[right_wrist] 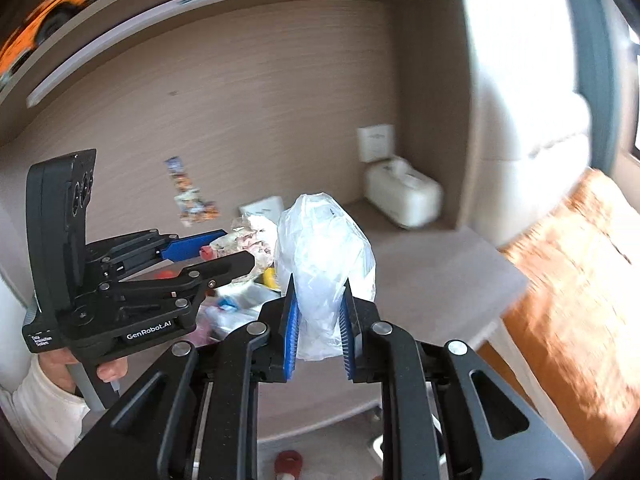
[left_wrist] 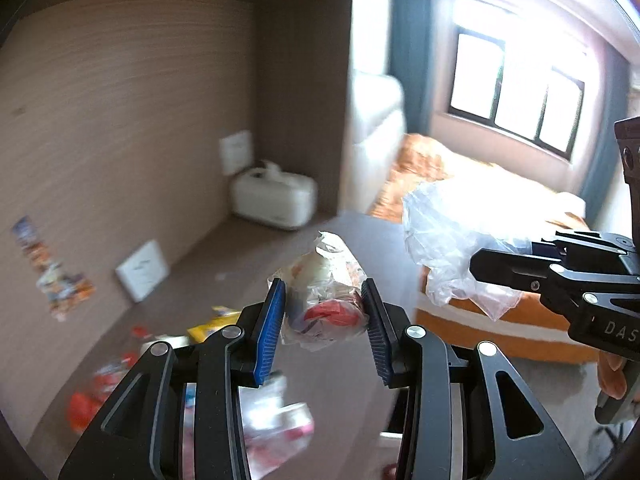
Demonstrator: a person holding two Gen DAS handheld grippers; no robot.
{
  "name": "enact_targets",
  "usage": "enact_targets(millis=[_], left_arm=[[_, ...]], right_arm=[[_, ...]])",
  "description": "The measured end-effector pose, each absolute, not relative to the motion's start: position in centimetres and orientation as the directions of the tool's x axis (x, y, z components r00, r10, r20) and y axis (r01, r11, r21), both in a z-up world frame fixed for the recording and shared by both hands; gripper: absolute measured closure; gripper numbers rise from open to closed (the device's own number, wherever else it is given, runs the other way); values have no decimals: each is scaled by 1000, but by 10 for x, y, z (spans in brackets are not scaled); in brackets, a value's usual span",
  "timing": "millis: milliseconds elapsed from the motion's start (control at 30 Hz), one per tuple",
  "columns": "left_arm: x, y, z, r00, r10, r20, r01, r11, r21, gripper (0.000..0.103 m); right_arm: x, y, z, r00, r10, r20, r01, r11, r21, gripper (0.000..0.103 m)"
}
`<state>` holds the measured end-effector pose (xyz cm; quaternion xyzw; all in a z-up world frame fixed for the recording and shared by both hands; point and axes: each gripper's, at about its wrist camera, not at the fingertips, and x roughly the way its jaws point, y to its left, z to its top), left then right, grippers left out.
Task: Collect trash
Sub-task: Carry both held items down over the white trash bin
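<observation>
1. Our left gripper [left_wrist: 324,316] clenches a crumpled clear wrapper with red scraps [left_wrist: 326,300] above the brown desk [left_wrist: 360,380].
2. Our right gripper [right_wrist: 320,332] pinches a thin clear plastic bag [right_wrist: 324,252], near the desk's right edge.
3. Beyond that edge lies an orange bedspread [right_wrist: 572,292]; more litter [left_wrist: 92,396] sits at left.

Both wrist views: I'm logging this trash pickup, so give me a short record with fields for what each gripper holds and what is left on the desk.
left gripper: shut on crumpled wrapper
right gripper: shut on clear plastic bag
desk: more litter lies near its front, blurred
back corner: white box
beside desk: bed with orange cover
</observation>
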<state>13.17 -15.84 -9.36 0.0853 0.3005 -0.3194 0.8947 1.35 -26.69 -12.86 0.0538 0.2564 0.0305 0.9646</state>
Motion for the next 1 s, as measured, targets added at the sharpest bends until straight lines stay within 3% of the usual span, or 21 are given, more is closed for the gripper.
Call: enact_targets(millis=[500,700,1000], left_arm=[[113,-314,-165,368,-576,-730,807,588,-57,64],[108,-356,-222,285,-545,-789,848,526,-58,64],[110,-391,-358,157,-459,-874,844,522,-122,64]], right_arm=[[-27,-373,-204,798,-68,-599,223,956,188,83],[-25,-404,-256,747,-70,-661,289,929,229,83],[0,-447,-382,634,-4,-774,342,899,275,82]])
